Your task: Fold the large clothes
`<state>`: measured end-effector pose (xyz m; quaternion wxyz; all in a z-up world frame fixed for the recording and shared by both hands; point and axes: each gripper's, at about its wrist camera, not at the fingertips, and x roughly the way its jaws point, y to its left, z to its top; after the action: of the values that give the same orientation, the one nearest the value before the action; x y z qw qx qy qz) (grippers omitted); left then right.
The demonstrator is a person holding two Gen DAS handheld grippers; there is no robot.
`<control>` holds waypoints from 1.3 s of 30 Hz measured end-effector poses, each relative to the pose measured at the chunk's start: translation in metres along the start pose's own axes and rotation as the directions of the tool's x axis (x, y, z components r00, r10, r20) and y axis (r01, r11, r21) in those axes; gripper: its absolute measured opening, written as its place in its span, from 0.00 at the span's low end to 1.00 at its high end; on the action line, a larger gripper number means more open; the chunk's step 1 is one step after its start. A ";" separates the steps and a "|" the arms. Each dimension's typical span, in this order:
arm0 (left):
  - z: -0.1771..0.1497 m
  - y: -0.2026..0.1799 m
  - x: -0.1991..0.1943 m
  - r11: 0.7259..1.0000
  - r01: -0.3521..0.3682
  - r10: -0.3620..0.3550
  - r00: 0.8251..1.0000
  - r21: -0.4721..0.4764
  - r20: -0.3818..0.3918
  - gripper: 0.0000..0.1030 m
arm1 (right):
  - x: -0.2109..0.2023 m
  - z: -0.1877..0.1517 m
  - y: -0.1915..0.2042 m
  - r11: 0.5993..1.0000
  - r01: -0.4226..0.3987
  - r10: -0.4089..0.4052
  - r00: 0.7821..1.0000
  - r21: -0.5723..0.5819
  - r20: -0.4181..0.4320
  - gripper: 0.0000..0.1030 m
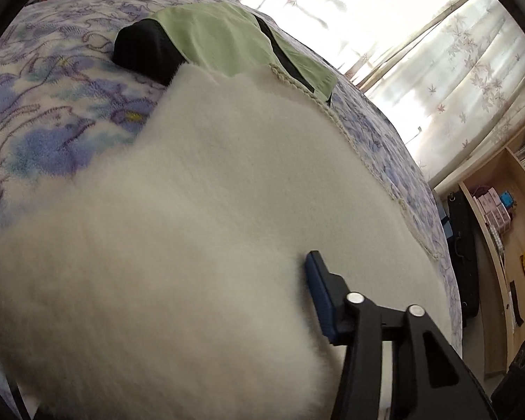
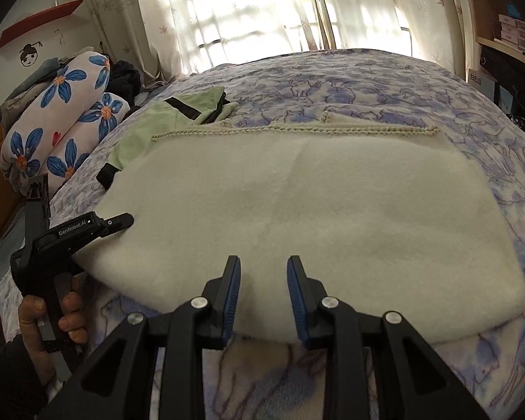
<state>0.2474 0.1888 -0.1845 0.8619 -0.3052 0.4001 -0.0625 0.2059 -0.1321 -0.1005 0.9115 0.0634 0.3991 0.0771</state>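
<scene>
The right claw (image 2: 263, 297) hovers with its blue-padded fingers (image 2: 233, 297) parted and nothing between them, just above the near edge of a cream fleece garment (image 2: 297, 210). The left claw (image 2: 120, 220), gripped in the person's left hand (image 2: 52, 318), sits low at the garment's left edge; in its own view only one blue-padded finger (image 1: 318, 297) shows above the pile, so whether it grips the cloth cannot be told. The garment lies folded flat across a bed (image 2: 367, 80) covered in a purple-and-white patterned blanket, a braided trim (image 2: 297, 129) running along its far edge. Its surface is fuzzy, pale and mostly smooth, with a faint crease down the middle. A light green and black garment (image 2: 164, 115) lies partly beneath its far left corner. Blue-flowered pillows (image 2: 63, 122) are stacked at the bedside, sheer leaf-print curtains (image 2: 262, 10) glow with daylight, and wooden shelves (image 1: 500, 217) line the wall.
</scene>
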 end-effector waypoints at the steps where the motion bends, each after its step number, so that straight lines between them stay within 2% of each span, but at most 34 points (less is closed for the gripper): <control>1: -0.001 -0.003 -0.004 1.000 -0.014 0.014 0.999 0.009 0.032 0.29 | 0.006 0.005 0.004 1.000 0.003 -0.003 1.000 -0.016 0.001 0.26; 3: 0.000 -0.015 -0.014 0.996 -0.064 0.059 0.995 0.063 0.076 0.25 | 0.017 0.011 0.011 0.999 0.012 -0.012 1.000 -0.044 0.007 0.26; 5: 0.000 -0.033 -0.028 0.986 -0.111 0.094 0.986 0.126 0.138 0.23 | 0.031 0.012 0.018 0.996 0.026 -0.026 1.000 -0.082 -0.010 0.21; 7: 0.002 -0.053 -0.041 0.979 -0.122 0.091 0.978 0.162 0.186 0.22 | 0.048 0.009 0.021 0.993 0.056 -0.063 0.996 -0.108 -0.059 0.20; 10: 0.003 -0.081 -0.061 0.969 -0.121 0.070 0.971 0.215 0.230 0.21 | 0.049 0.003 0.019 0.994 0.051 -0.056 0.997 -0.100 -0.048 0.21; 14: 0.002 -0.127 -0.078 0.946 -0.125 0.040 0.961 0.300 0.274 0.20 | 0.046 0.003 0.002 1.000 -0.018 0.017 0.997 -0.013 -0.070 0.21; 17: -0.003 -0.169 -0.085 0.916 -0.137 0.020 0.954 0.377 0.298 0.20 | 0.035 0.003 -0.016 0.993 -0.089 0.096 0.990 0.078 -0.098 0.21; 20: -0.010 -0.206 -0.092 0.891 -0.118 -0.027 0.951 0.439 0.309 0.20 | 0.009 -0.001 -0.044 0.978 -0.083 0.102 0.991 0.193 -0.092 0.20; 22: -0.017 -0.231 -0.092 0.873 -0.098 -0.061 0.950 0.478 0.305 0.20 | -0.015 -0.007 -0.067 0.964 -0.074 0.090 0.995 0.256 -0.048 0.20; 26: -0.044 -0.288 -0.076 0.827 -0.051 -0.123 0.956 0.560 0.268 0.20 | -0.063 -0.024 -0.111 0.942 0.001 -0.009 1.000 0.336 0.021 0.21; 31: -0.096 -0.349 -0.031 0.767 0.026 -0.169 0.972 0.641 0.163 0.20 | -0.116 -0.046 -0.169 0.895 0.099 -0.146 0.986 0.435 0.077 0.21; 32: -0.110 -0.359 -0.019 0.747 0.039 -0.168 0.977 0.664 0.131 0.20 | -0.123 -0.050 -0.177 0.887 0.116 -0.169 0.982 0.447 0.080 0.21; 34: -0.138 -0.372 0.014 0.713 0.072 -0.139 0.989 0.698 0.040 0.19 | -0.133 -0.059 -0.193 0.869 0.141 -0.203 0.976 0.474 0.080 0.21; 36: -0.175 -0.375 0.056 0.683 0.075 -0.046 0.997 0.727 -0.060 0.20 | -0.138 -0.067 -0.207 0.856 0.166 -0.224 0.972 0.490 0.062 0.21; 38: -0.198 -0.369 0.072 0.641 0.027 0.000 0.999 0.767 -0.035 0.22 | -0.139 -0.074 -0.215 0.850 0.172 -0.222 0.974 0.498 0.041 0.21; 39: -0.208 -0.367 0.074 0.610 0.001 0.009 1.000 0.792 -0.008 0.24 | -0.141 -0.078 -0.217 0.849 0.171 -0.217 0.976 0.499 0.034 0.21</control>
<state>0.1958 -0.2317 -0.1239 0.9059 0.1081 0.3370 -0.2324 0.0735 -0.3671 -0.0907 0.8850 0.2566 0.3687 -0.1227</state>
